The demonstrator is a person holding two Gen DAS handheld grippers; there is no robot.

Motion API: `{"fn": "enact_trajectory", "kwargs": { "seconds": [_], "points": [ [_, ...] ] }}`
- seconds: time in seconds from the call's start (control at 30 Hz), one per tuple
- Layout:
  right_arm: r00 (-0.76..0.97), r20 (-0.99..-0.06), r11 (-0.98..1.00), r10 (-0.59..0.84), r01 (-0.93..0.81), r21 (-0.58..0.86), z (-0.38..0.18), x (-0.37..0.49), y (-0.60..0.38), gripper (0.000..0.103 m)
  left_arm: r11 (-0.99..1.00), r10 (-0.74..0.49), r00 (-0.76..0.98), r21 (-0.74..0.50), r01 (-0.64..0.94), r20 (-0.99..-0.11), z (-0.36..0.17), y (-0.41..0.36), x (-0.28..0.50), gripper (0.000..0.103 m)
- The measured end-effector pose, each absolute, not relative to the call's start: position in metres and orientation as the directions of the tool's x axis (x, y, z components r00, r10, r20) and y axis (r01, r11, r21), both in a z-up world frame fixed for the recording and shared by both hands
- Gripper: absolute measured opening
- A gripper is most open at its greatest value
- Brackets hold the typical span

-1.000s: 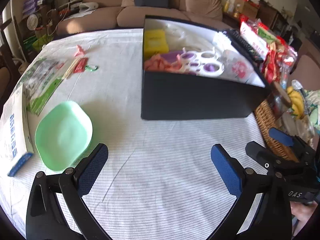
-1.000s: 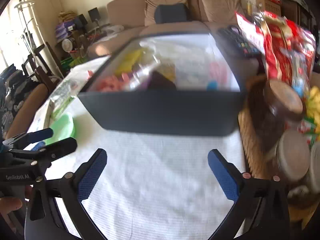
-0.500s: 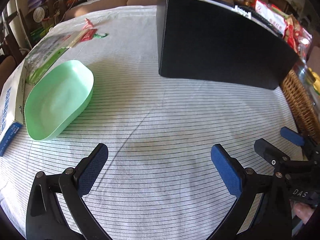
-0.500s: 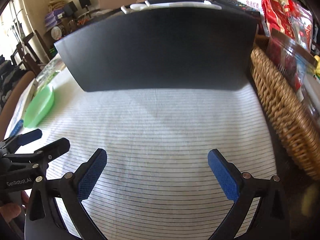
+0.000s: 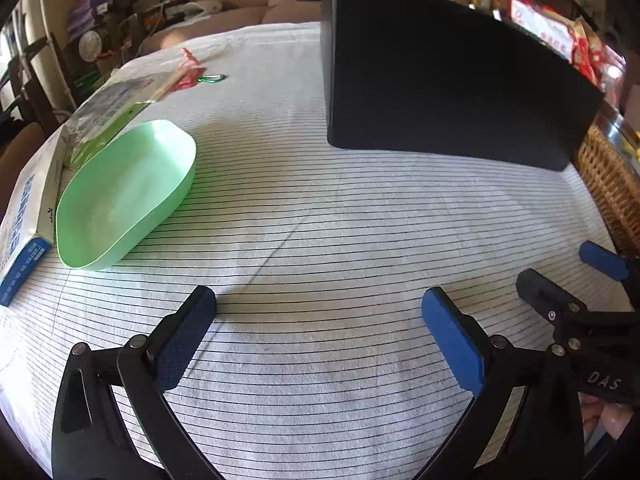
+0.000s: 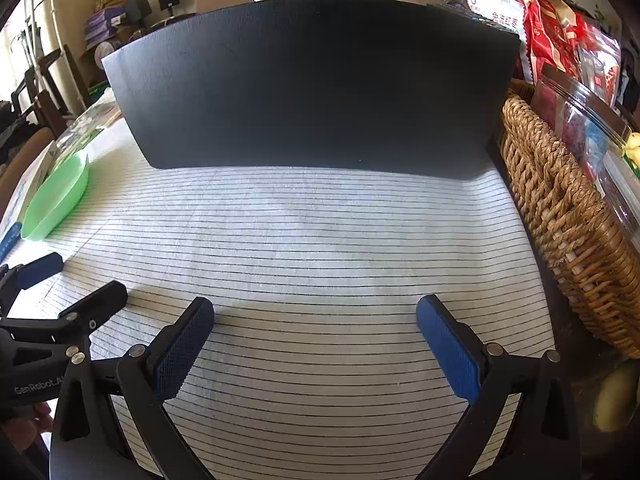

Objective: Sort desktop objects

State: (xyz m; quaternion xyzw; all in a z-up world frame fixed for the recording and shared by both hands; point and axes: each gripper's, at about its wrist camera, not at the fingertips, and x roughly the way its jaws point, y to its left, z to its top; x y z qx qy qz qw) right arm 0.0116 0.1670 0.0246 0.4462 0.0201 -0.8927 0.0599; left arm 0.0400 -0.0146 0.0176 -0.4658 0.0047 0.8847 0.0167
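A black storage box (image 5: 452,80) stands on the striped tablecloth; from this low angle its contents are hidden. It fills the back of the right wrist view (image 6: 312,84). An empty light green dish (image 5: 124,192) lies to the left, also in the right wrist view (image 6: 56,196). My left gripper (image 5: 320,336) is open and empty, low over the cloth near the front edge. My right gripper (image 6: 316,340) is open and empty beside it; its fingers (image 5: 600,260) show at the right of the left wrist view.
A blue and white carton (image 5: 24,224) and a plastic packet (image 5: 108,112) lie at the left edge. A red item and a green carabiner (image 5: 212,78) lie farther back. A wicker basket (image 6: 568,216) of snack bags borders the right.
Both grippers have dropped low toward the table's front edge. The box's inside, seen one second ago, is now hidden behind its front wall. Both stay open.
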Motion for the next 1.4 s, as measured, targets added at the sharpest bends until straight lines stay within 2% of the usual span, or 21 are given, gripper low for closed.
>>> {"fn": "enact_trajectory", "kwargs": {
  "seconds": [1.4],
  "points": [
    [-0.592, -0.803, -0.992, -0.072, 0.125, -0.003, 0.0263, 0.011, 0.1671, 0.103, -1.0, 0.017, -0.566, -0.011, -0.015, -0.824, 0.0183, -0.0168, 0.0373, 0.103]
  ]
}}
